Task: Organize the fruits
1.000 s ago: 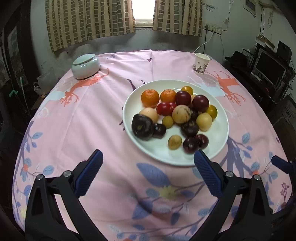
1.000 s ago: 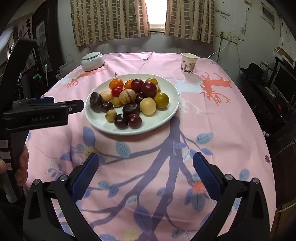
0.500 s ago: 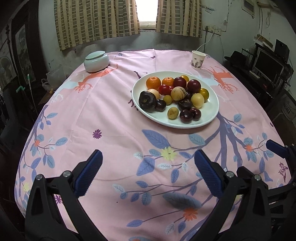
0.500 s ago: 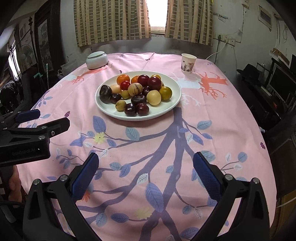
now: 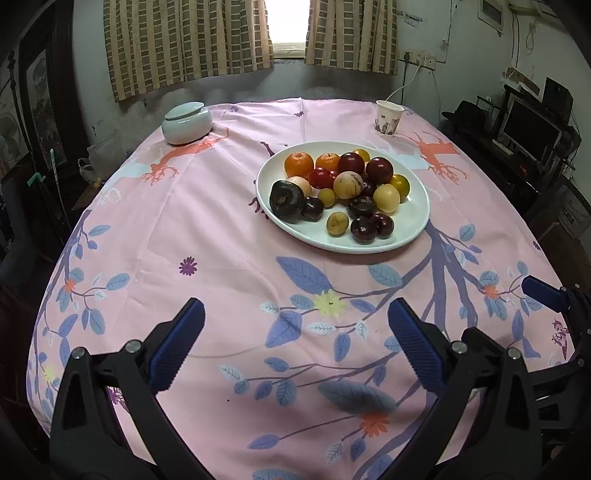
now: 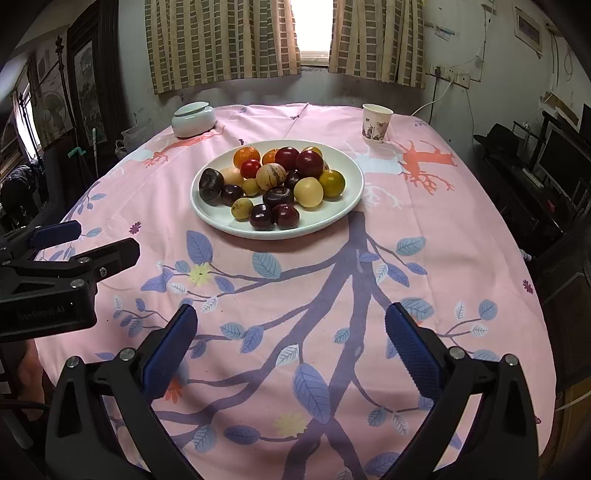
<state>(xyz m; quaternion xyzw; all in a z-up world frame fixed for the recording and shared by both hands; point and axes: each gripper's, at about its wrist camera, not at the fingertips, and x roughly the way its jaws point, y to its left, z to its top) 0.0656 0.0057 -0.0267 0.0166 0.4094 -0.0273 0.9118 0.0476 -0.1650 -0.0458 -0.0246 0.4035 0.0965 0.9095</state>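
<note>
Spanning most of both views: bench (image 5: 221,229) under a pink tablecloth (image 6: 424,258) printed with blue leaves, purple branches and orange deer.

Edges and open room:
- Near edge of the bench lies below both grippers; left and right edges curve away at the frame sides; far edge meets the wall under the curtained window (image 5: 290,26).
- Broad bare cloth between the grippers and the plate; more bare cloth left of the plate.

Task items:
- White plate (image 5: 413,225) right of centre in the left wrist view, near centre in the right wrist view (image 6: 343,206).
- Fruits (image 5: 343,188) heaped on the plate: oranges at the back, dark red plums, pale yellow and green-yellow round fruits, a large dark fruit at the left rim. All lie inside the rim.

Grippers:
- Left hand-held gripper (image 5: 295,336): jaws spread wide, nothing between them, above bare cloth well short of the plate. Seen also from the side at the left of the right wrist view (image 6: 74,258).
- Right hand-held gripper (image 6: 290,336): jaws spread wide, nothing between them, near the front edge. One blue tip shows at the right of the left wrist view (image 5: 543,293).

Surroundings:
- Pale lidded ceramic jar (image 5: 187,123) at far left, well apart from the plate.
- Paper cup (image 5: 388,118) upright at far right, beyond the plate.
- Monitor (image 5: 528,125) and dark furniture off the right edge.
</note>
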